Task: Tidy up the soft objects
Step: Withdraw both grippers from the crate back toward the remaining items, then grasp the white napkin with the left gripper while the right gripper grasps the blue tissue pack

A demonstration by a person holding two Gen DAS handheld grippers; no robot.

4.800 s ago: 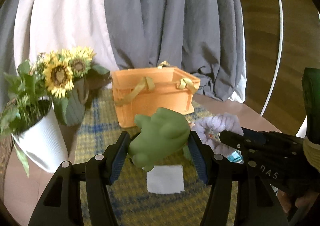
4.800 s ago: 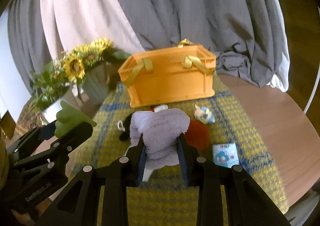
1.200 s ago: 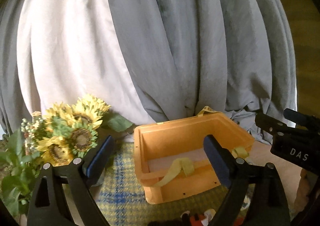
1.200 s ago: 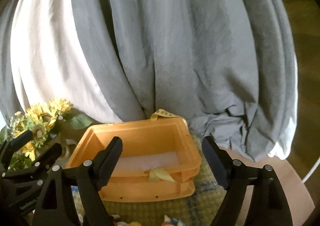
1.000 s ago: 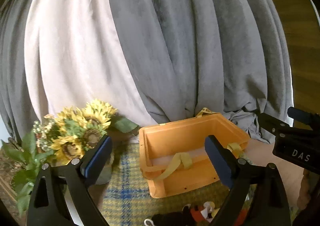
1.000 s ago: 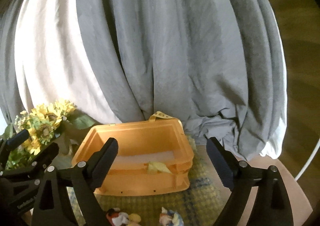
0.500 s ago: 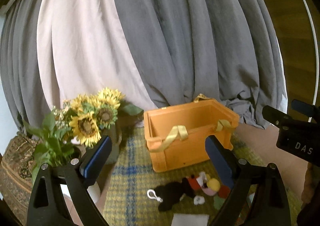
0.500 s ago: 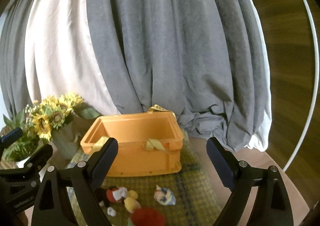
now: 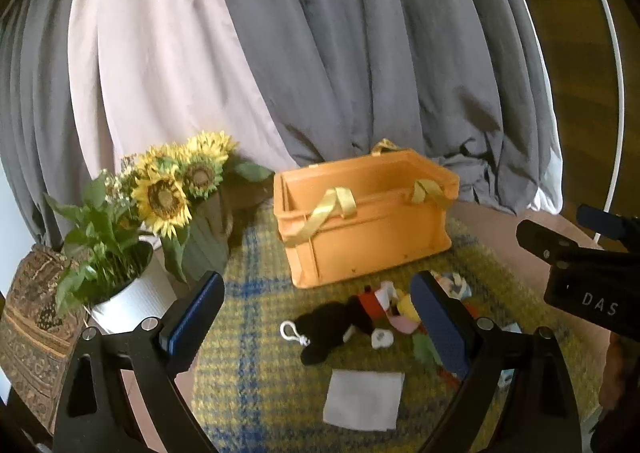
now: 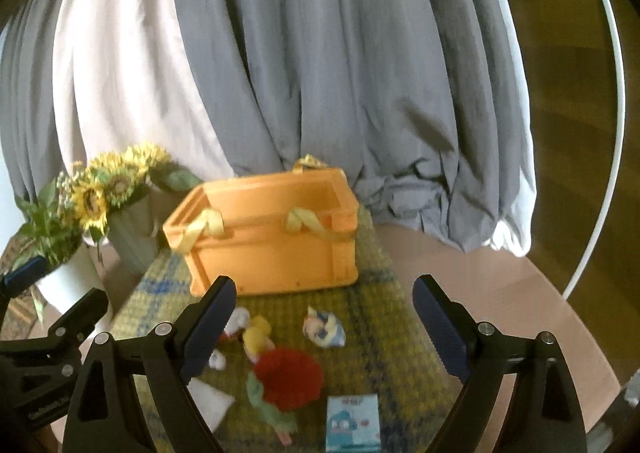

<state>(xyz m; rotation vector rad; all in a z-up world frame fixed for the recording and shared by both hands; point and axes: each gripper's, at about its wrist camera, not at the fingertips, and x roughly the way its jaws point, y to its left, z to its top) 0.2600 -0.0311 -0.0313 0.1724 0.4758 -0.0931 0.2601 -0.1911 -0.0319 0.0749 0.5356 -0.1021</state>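
An orange crate (image 9: pixel 372 231) with yellow straps stands on a yellow-and-blue plaid mat (image 9: pixel 248 337); it also shows in the right wrist view (image 10: pixel 276 253). In front of it lie soft toys: a black plush (image 9: pixel 332 327), a red plush (image 10: pixel 290 377), a yellow piece (image 10: pixel 258 333), a small blue-and-white figure (image 10: pixel 324 329). A white cloth (image 9: pixel 364 399) and a blue-and-white packet (image 10: pixel 352 423) lie nearer. My left gripper (image 9: pixel 316 319) is open and empty above the toys. My right gripper (image 10: pixel 324 323) is open and empty, held back from the crate.
Sunflowers in a grey-green vase (image 9: pixel 176 189) and a leafy plant in a white pot (image 9: pixel 124 297) stand left of the mat. Grey and white curtains (image 9: pixel 320 53) hang behind. The round table's bare wood (image 10: pixel 480 293) shows at the right.
Both grippers held toys earlier, a green plush and a lavender one; now both are open and empty. Both have pulled back and down from the crate, bringing the toys on the mat into view.
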